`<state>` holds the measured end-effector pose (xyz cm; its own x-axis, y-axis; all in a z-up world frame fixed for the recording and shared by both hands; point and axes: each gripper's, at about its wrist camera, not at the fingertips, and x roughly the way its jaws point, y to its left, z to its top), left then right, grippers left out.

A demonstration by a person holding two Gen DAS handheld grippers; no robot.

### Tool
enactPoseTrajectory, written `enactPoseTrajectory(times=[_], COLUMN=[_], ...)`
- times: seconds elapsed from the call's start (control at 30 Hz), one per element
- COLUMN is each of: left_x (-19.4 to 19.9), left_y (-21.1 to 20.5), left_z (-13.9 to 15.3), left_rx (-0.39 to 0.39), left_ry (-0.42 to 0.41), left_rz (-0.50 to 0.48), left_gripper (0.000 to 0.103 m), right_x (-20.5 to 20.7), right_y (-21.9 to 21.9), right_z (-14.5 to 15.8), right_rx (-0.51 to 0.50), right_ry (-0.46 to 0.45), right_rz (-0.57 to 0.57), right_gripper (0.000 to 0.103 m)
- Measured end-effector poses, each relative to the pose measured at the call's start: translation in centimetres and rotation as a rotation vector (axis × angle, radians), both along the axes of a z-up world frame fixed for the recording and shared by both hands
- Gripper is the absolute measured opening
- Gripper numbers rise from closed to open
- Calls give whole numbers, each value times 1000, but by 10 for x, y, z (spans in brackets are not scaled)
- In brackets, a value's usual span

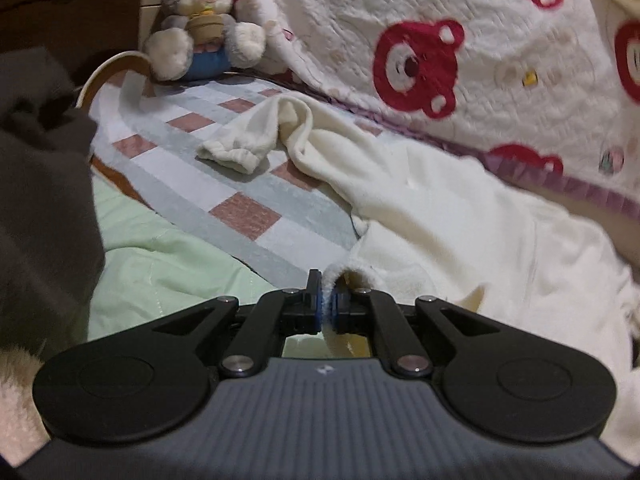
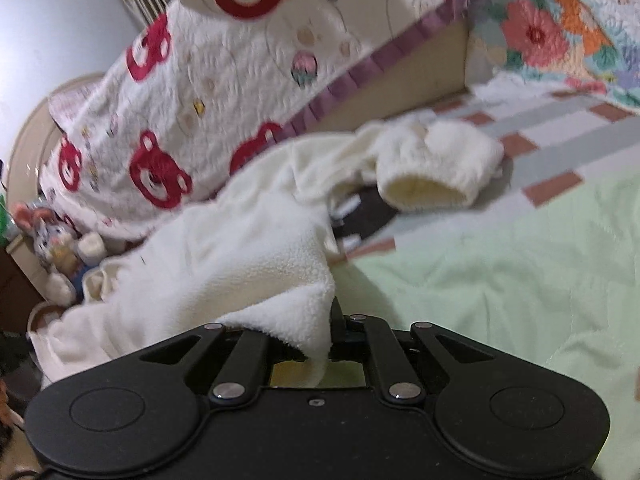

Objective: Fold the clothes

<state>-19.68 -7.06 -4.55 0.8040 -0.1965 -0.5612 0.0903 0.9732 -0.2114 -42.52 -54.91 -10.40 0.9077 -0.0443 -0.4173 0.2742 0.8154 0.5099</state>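
Folding had barely started: the cream fleece top (image 1: pixel 460 216) lay spread on the bed (image 1: pixel 168 256) near its quilt-covered far edge, both sleeves loose and unfolded. The left gripper (image 1: pixel 329 296) was clamped on its hem, and the right gripper (image 2: pixel 330 332) pinched another hem corner. Count: one top, two grippers, one plush bunny (image 1: pixel 200 20).
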Motion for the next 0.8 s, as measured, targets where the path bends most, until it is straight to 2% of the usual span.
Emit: enactPoseTrajectory(times=[0.2,0.27,0.33,0.37,0.4,0.47,0.53,0.57,0.63,0.7,0.8], left_x=[10,14,5,-8,-19,-33,-48,-56,-72,-75,-77], left_y=[3,4,15,26,37,51,53,52,50,52,55], left_z=[97,129,164,173,171,144,107,91,60,66,84], left_rx=[-12,-16,-30,-34,-49,-109,-66,-14,103,106,85], left_ry=[-187,-249,-331,-360,-343,-191,-57,-19,37,31,10], left_rz=[-75,-100,-104,-90,-85,-112,-136,-148,-172,-178,-183], left_gripper=[4,4,3,4,4,4,4,4,4,4,4], right_x=[25,16,-11,-25,-40,-53,-61,-66,-78,-85,-79], right_y=[-13,-28,-30,-28,-25,-18,-5,-1,4,-1,0], right_z=[4,72,131,142,151,136,104,89,60,40,38], right_rx=[27,109,20,-27,-70,-97,-166,-181,-193,-130,-166], right_ry=[48,-172,-341,-372,-394,-302,-145,-94,-13,23,45], right_rz=[42,52,22,-3,-31,-70,-102,-106,-109,-92,-78], right_gripper=[9,8,8,7,7,7,7,7,7,6,7])
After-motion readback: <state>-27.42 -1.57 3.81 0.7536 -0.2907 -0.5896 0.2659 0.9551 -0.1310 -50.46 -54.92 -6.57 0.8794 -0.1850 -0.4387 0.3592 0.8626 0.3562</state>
